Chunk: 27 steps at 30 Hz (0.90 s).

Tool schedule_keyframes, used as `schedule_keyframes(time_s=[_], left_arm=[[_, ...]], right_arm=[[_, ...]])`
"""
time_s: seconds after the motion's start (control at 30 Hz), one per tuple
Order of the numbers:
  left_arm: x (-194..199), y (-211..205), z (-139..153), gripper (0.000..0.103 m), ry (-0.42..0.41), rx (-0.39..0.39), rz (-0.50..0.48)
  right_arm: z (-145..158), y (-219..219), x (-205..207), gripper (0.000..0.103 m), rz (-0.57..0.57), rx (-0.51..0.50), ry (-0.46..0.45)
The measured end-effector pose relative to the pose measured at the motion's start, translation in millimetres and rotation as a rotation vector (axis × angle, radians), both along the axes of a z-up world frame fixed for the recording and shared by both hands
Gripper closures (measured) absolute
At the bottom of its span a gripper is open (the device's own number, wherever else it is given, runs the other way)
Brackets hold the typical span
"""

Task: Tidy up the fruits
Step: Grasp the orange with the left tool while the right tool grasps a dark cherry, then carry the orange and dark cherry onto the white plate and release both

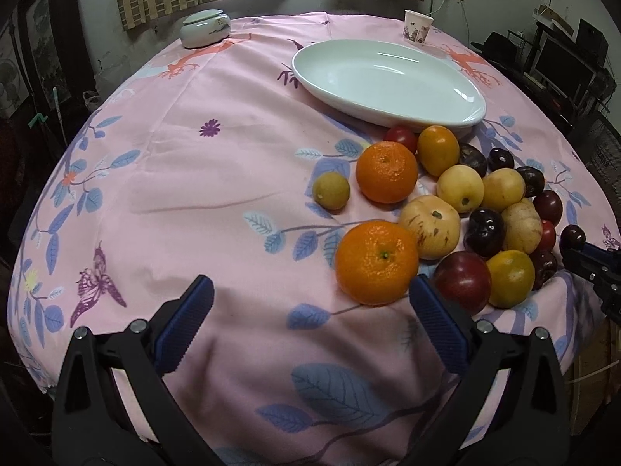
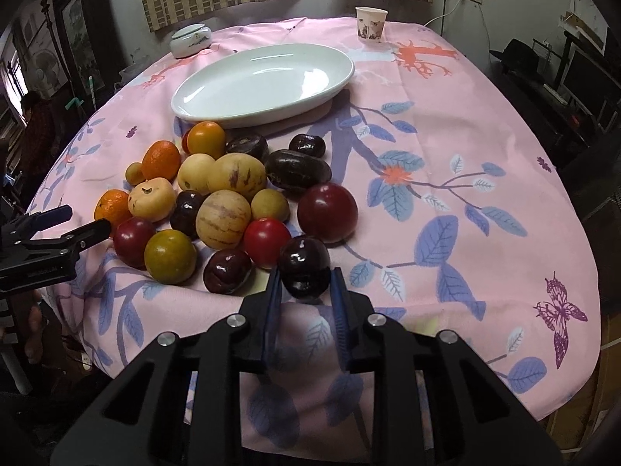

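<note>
A pile of fruit lies on the pink floral tablecloth: oranges, yellow and red plums, dark purple fruits. My left gripper (image 1: 310, 295) is open, its right pad beside the near orange (image 1: 375, 263). My right gripper (image 2: 304, 281) is shut on a dark purple fruit (image 2: 303, 266) at the near edge of the pile. That fruit also shows at the right of the left wrist view (image 1: 573, 236). A white oval plate (image 1: 384, 81) stands empty behind the pile; it also shows in the right wrist view (image 2: 264, 81).
A paper cup (image 1: 417, 26) and a lidded white jar (image 1: 205, 28) stand at the table's far edge. A large red plum (image 2: 327, 212) and several dark fruits lie just beyond my right gripper. The table edge drops off close to both grippers.
</note>
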<state>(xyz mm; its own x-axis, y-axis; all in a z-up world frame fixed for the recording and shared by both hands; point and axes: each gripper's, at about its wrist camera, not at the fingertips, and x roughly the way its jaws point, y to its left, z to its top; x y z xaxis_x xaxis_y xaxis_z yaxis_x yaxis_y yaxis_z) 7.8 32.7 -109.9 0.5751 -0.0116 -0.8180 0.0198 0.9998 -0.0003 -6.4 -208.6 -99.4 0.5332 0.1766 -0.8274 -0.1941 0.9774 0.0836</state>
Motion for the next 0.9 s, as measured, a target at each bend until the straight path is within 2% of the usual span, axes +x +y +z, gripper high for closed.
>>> schedule_keyframes(time_s=[0.03, 0.1, 0.2, 0.23, 0.4, 0.63, 0.77, 0.9], left_arm=[[2, -3, -2, 0.003, -0.005, -0.008, -0.013], [10, -8, -9, 0.017, 0.008, -0.043, -0.047], [18, -5, -12, 0.048, 0.006, -0.161, -0.054], [20, -6, -11, 0.057, 0.013, -0.17, -0.056], [12, -13, -3, 0.058, 0.007, -0.158, -0.074], [7, -10, 27, 0.058, -0.045, -0.165, -0.085], [26, -9, 43, 0.058, -0.061, -0.161, -0.087], [68, -13, 64, 0.058, -0.081, -0.127, -0.098]], right_arm=[[0, 0, 0, 0.077, -0.001, 0.003, 0.003], [-2, -1, 1, 0.077, -0.002, 0.012, 0.008], [-5, -2, 3, 0.077, -0.006, 0.024, 0.014], [-6, -3, 5, 0.077, -0.006, 0.028, 0.015], [7, -4, 3, 0.077, -0.002, 0.048, -0.018], [26, 12, 12, 0.077, 0.047, 0.07, -0.059], [37, 26, 31, 0.077, 0.1, 0.098, -0.072], [53, 41, 69, 0.077, 0.159, 0.114, -0.072]])
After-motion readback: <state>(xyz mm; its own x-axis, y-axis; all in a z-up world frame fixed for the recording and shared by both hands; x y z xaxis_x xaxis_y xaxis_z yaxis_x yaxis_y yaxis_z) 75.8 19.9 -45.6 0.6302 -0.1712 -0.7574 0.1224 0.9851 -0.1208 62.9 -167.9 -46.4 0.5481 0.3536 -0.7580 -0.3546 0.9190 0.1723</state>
